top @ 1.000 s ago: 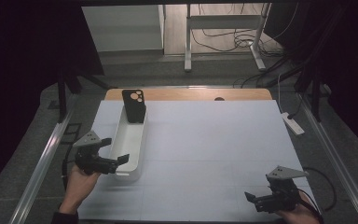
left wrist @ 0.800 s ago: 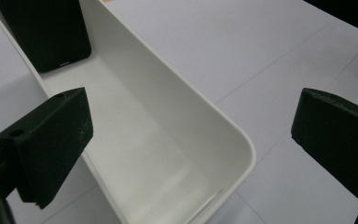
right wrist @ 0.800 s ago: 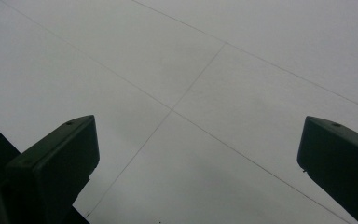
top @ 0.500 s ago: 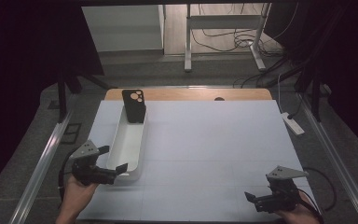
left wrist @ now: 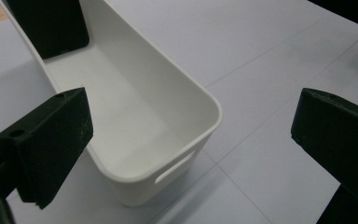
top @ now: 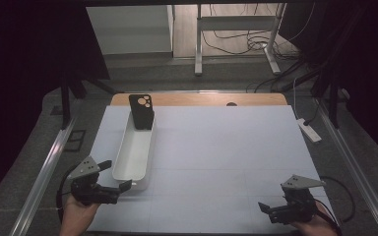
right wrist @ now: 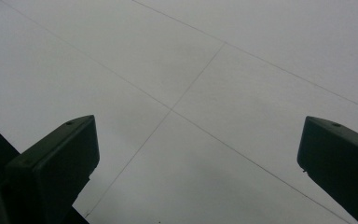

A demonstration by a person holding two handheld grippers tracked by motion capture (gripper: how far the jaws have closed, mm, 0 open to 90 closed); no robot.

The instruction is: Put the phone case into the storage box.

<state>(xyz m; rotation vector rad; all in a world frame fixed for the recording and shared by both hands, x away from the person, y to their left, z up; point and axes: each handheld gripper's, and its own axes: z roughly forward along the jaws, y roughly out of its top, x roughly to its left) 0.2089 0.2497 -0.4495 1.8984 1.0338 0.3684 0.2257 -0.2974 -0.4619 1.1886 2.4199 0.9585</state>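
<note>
The white tray (left wrist: 135, 140) appears light, rigid and smooth-walled; the left hand-held gripper (left wrist: 191, 154), jaws apart, best clamps its near rim above the handle slot.

Each claw is built in black, with two thick, blocky jaws with rounded corners. A small round hole is seen near the tip of each jaw. The left claw (top: 112, 178) and the right claw (top: 266, 208) are each topped by a grey three-cornered plate, and a black cable is trailed behind each.
</note>
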